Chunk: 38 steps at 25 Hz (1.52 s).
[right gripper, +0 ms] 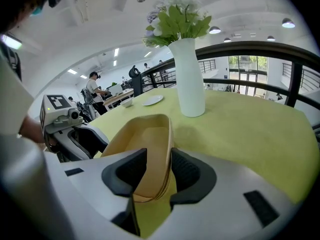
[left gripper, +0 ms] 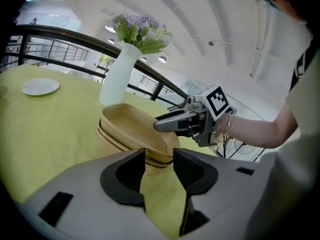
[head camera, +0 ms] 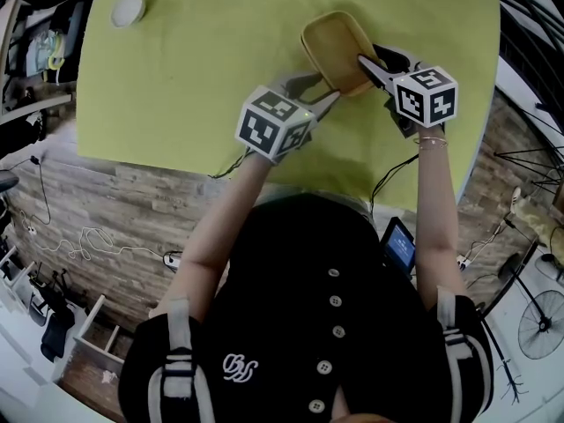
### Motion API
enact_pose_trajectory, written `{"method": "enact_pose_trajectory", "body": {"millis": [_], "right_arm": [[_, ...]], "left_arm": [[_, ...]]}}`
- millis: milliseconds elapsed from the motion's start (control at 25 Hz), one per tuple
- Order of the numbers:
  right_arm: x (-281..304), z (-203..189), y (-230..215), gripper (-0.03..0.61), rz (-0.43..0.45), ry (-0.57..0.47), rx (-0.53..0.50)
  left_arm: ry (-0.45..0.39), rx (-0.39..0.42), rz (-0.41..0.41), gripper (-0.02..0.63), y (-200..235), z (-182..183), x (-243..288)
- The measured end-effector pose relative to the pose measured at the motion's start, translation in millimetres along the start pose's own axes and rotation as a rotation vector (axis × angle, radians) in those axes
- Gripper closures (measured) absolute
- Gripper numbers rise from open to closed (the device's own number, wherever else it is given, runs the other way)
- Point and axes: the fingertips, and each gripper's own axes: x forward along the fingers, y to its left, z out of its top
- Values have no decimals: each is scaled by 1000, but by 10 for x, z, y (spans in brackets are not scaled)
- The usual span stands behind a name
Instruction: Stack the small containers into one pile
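Left tongs (left gripper: 159, 154) gape empty, right tongs (right gripper: 159, 154) loosely straddle stacked tan containers (head camera: 335, 42) on lime tablecloth (head camera: 194, 77) beside railings (right gripper: 260, 46).

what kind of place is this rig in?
Probably a lab or office floor staged as a dining spot: a green-clothed table with a vase of flowers and a white plate, a black railing behind, and a person at a desk beyond.

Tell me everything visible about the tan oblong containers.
The tan oblong containers look like thin matte moulded-fibre trays with rounded corners, nested into one pile; layered rims show at the side. The top one is empty. The pile sits upright on the yellow-green tablecloth. The right gripper straddles one rim wall with open jaws; the left gripper, open, is at its near end.
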Motion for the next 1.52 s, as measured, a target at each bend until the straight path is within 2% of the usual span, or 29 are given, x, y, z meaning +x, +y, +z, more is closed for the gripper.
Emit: {"method": "enact_pose_trajectory", "body": {"millis": [160,440,760,1280,1520], "right_arm": [[-25,-12,-57,417,-33,-7,-22],[-92,-74,-72,411,-65,-29,1],[-232,43,26,408,-152,-136,6],[-552,245,578,423,-157,-336,90],[-540,261,873,434,-147,-381,95]], "left_arm": [[-3,-4,12,443,45,-9,-30],[-9,-4,28,443,89,-11,-89],[-24,15,32,443,40,16,-201],[-71,67,23,477,-113,48,-546],[-141,116,-30,541,-276,148,-750]]}}
